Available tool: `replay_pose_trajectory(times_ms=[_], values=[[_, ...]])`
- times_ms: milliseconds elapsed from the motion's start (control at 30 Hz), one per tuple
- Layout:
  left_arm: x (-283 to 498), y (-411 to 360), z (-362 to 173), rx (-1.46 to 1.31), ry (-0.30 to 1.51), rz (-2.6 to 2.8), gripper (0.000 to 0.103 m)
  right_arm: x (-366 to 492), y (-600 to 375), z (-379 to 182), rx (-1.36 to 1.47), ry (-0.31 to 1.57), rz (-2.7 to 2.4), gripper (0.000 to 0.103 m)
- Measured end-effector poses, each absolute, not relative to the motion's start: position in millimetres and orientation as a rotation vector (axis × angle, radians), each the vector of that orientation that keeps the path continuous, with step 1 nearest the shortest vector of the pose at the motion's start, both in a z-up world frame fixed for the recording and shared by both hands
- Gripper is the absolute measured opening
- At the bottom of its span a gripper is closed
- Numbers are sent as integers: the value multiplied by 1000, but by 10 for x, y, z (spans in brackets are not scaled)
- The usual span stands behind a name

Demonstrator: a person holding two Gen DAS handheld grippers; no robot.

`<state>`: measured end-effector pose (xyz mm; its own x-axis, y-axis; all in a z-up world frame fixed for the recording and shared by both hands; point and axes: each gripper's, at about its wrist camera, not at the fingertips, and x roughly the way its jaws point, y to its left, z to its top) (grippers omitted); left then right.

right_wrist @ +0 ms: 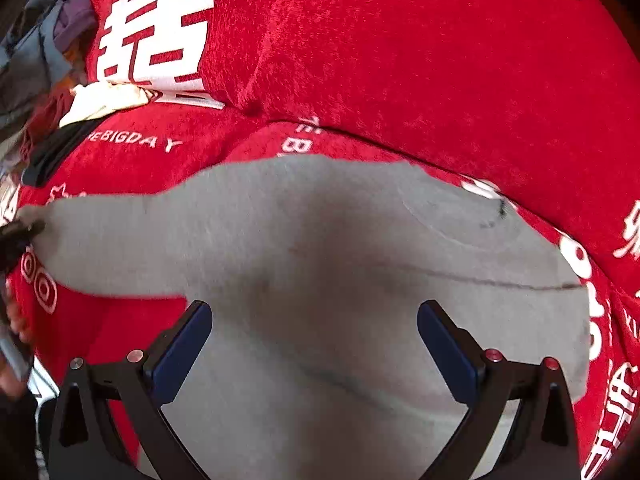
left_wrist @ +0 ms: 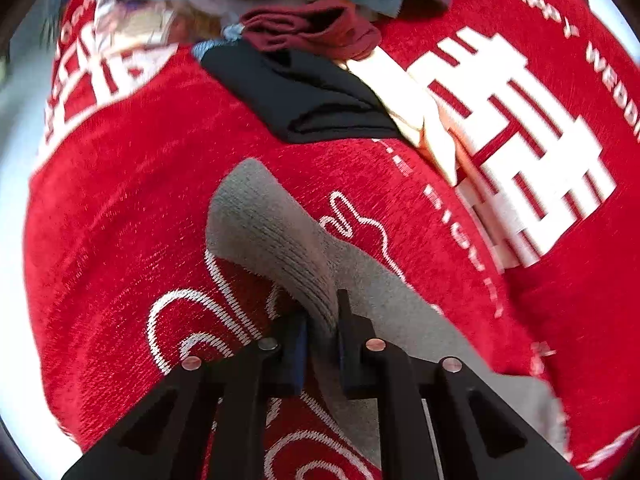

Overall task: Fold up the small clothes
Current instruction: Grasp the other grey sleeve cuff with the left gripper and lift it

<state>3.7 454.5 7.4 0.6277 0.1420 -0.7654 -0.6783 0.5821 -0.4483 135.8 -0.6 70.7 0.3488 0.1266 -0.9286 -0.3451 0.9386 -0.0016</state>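
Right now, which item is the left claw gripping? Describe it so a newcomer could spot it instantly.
Start from the red blanket with white lettering that covers the whole surface. Below the clothes pile at its far edge lies one long grey sock, its ribbed end pinched in the left claw. It is the only grey, ribbed item lying apart from that pile.

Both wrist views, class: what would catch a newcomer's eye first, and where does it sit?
The bright red cloth with bold white lettering fills both views. On it lies a grey sock; the left gripper is shut on its ribbed cuff at the bottom of the left view, while the right gripper is open over its wide middle. Behind, at the top of the left view, sits a heap of clothes, among them a black garment.
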Motion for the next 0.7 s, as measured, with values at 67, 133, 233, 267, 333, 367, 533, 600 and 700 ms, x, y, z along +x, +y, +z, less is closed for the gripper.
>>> replay_pose_trajectory(times_ms=[67, 133, 233, 267, 333, 367, 533, 600, 700], values=[[-30, 4589, 55, -864, 729, 497, 12, 1461, 172, 647, -236, 1172, 307, 102], [-67, 4596, 51, -883, 720, 478, 12, 1542, 326, 575, -268, 1170, 305, 102], [-87, 4581, 76, -886, 711, 459, 12, 1704, 591, 386, -337, 1179, 271, 102], [-89, 4571, 101, -882, 707, 453, 12, 1756, 687, 303, -366, 1180, 248, 102], [-88, 4537, 175, -856, 696, 443, 12, 1797, 842, 166, -402, 1185, 223, 102], [-96, 4524, 213, -841, 691, 442, 12, 1795, 908, 107, -415, 1194, 219, 102], [-129, 4472, 396, -811, 658, 436, 12, 1563, 1343, -42, -414, 1200, 280, 102], [-122, 4452, 443, -807, 655, 431, 12, 1392, 1571, -80, -395, 1258, 419, 102], [-121, 4377, 534, -762, 650, 433, 12, 1152, 1758, 91, -446, 1206, 557, 99]])
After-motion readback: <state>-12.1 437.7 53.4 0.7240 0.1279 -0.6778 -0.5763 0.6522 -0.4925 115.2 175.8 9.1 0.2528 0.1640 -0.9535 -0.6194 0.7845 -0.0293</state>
